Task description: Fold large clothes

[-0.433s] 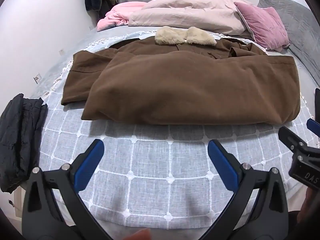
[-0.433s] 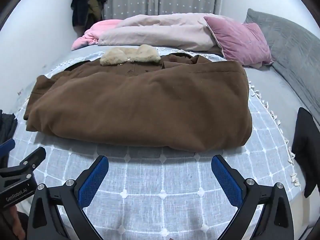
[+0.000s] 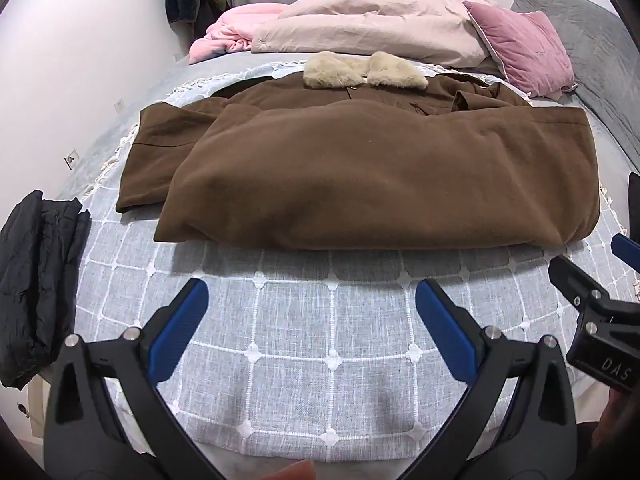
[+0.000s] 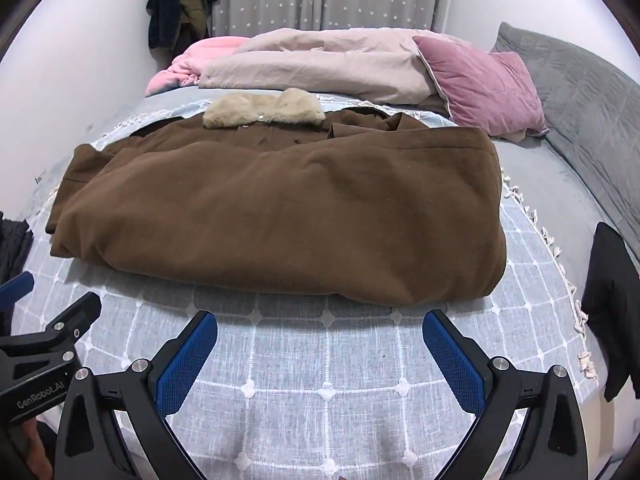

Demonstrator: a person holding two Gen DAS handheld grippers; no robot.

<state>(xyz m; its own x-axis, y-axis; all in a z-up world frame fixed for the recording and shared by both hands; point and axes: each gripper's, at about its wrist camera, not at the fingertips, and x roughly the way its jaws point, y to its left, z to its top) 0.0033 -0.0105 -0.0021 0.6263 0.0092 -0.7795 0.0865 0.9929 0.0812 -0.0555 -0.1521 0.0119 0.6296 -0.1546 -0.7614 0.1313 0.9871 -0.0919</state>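
Through the left wrist camera I am looking at a big brown coat (image 3: 380,176) lying on the bed. It is resting on a grey checked blanket (image 3: 320,320). The coat is folded over, and one sleeve is sticking out on its left side. Its fluffy cream collar (image 3: 362,70) is sitting at the far end of the coat. My left hand-held gripper (image 3: 312,308) is hanging wide open in front of the coat, not touching it, with nothing between its blue pads. A black folded garment (image 3: 40,280) is lying left of the coat. Behind the coat a pink pillow (image 3: 524,48) and a pale duvet (image 3: 360,24) are resting.

Through the right wrist camera I am seeing the same coat (image 4: 288,208) in the middle of the blanket (image 4: 320,380). My right hand-held gripper (image 4: 320,344) is standing wide open and empty, just in front of the coat's near edge. Another dark cloth (image 4: 612,304) is lying right of the coat, at the blanket's edge.
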